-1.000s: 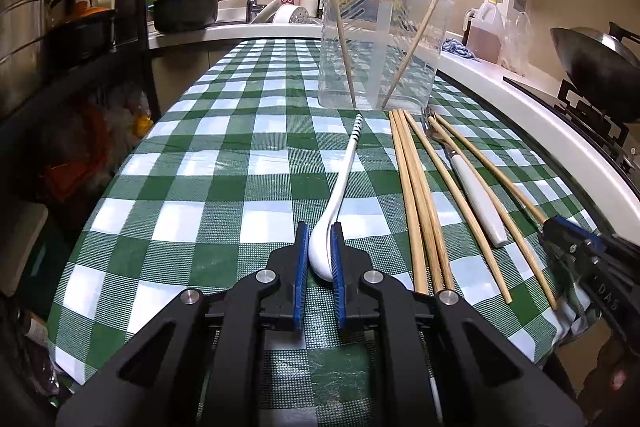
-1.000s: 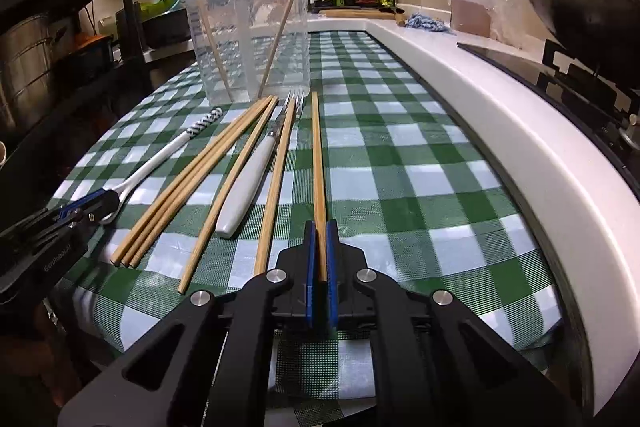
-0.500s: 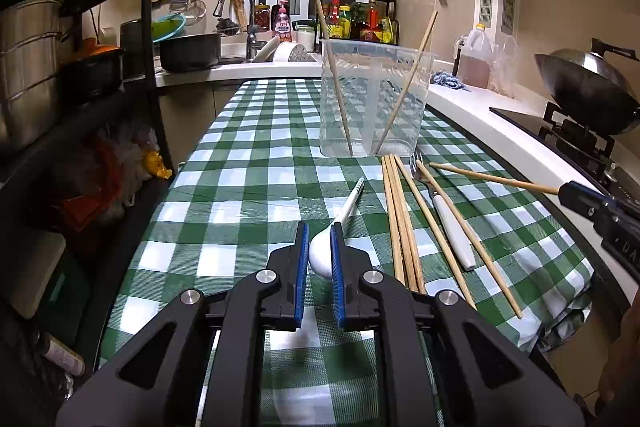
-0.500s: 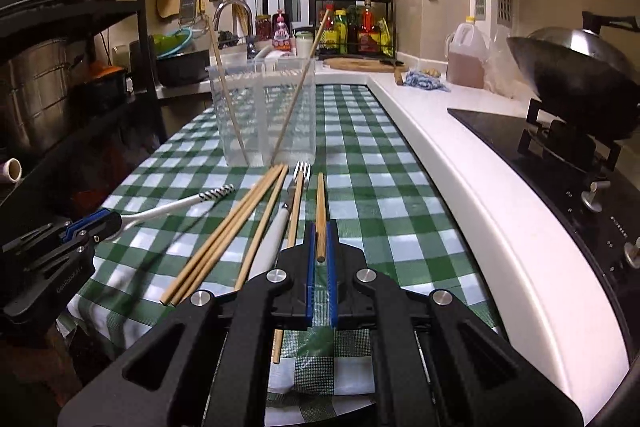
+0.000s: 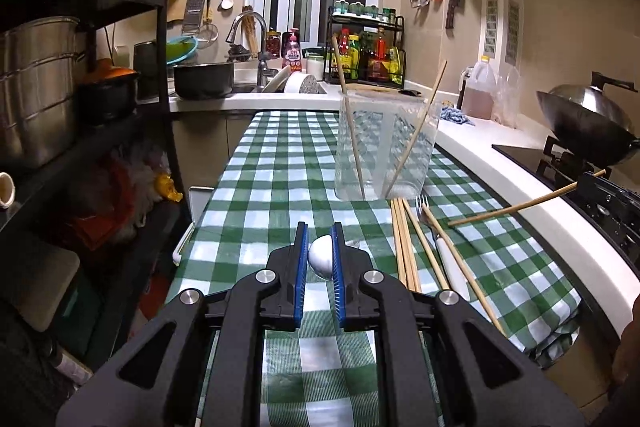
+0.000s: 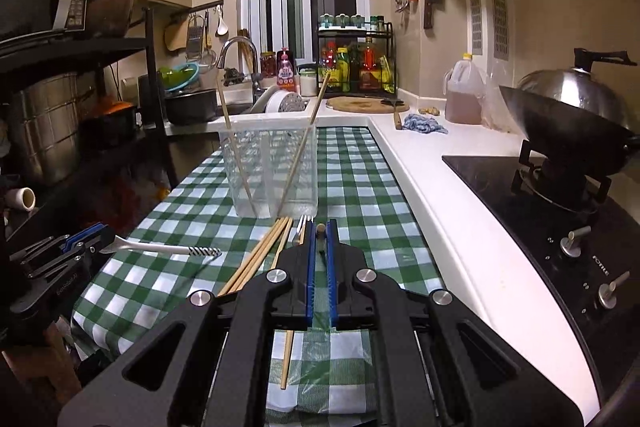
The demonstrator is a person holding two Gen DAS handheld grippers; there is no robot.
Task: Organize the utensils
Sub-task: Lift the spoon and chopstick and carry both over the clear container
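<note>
Above the bench [image 5: 280, 163], left gripper [image 5: 320, 259] fingers clamp the spoon [image 6: 160, 247], right gripper [image 6: 320, 247] fingers the chopstick [image 5: 520, 203]. Tip each upright over the holder [image 6: 272, 167], then release, avoiding its leaning sticks.

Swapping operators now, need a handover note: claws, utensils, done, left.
Left claw: shut on the white spoon, lifted off the cloth.
Right claw: shut on one chopstick, also in the air.
Clear bin at the far end of the checked cloth: two chopsticks already stand in it.
On the cloth beside the bin: a bundle of chopsticks and a fork.
Left: drop the spoon and chopstick into the bin, then the remaining chopsticks and fork.
</note>
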